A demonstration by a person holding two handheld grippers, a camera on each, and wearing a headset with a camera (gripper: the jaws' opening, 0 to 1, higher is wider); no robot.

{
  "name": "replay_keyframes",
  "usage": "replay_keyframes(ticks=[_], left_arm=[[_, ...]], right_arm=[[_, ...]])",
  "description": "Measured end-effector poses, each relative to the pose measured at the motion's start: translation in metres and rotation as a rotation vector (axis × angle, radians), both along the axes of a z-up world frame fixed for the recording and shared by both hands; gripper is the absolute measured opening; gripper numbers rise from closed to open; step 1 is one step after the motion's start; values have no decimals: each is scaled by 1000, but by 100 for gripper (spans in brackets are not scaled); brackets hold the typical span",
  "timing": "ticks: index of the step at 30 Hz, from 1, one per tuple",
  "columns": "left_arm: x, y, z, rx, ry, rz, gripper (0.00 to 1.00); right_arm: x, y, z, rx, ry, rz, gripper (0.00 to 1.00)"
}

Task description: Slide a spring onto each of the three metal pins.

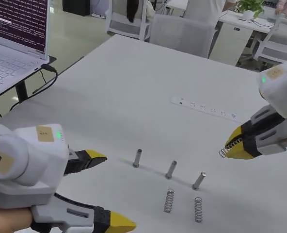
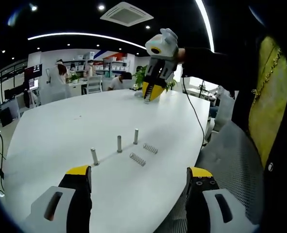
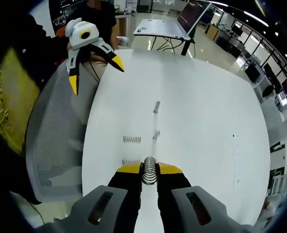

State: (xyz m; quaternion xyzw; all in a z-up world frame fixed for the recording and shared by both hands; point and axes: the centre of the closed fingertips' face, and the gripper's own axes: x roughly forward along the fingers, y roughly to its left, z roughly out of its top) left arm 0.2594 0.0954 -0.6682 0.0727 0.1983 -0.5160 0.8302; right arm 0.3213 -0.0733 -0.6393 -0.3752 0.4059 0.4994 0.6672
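Note:
Three upright metal pins (image 1: 137, 158) (image 1: 171, 170) (image 1: 199, 180) stand in a slanting row on the white table (image 1: 124, 87), all bare. Two springs (image 1: 168, 200) (image 1: 198, 209) lie flat just in front of the pins. My right gripper (image 1: 231, 148) hovers to the right of and above the row, shut on a third spring (image 3: 149, 170) that pokes out past its yellow tips. My left gripper (image 1: 109, 189) is low at the left, open and holding nothing. In the left gripper view the pins (image 2: 119, 143) and the loose springs (image 2: 137, 158) lie ahead of its jaws.
An open laptop (image 1: 12, 43) with its cable sits on a stand at the far left. A white power strip (image 1: 206, 108) lies on the table beyond the pins. A grey mesh chair (image 3: 56, 136) stands at the table's near edge. Chairs and desks stand behind.

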Motion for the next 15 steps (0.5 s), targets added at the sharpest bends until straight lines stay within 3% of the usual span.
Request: replay_keyframes(ticks=[15], left_arm=[[-1, -3, -1, -14, 2, -9, 75]], right_arm=[[13, -4, -31, -102, 59, 29, 8]])
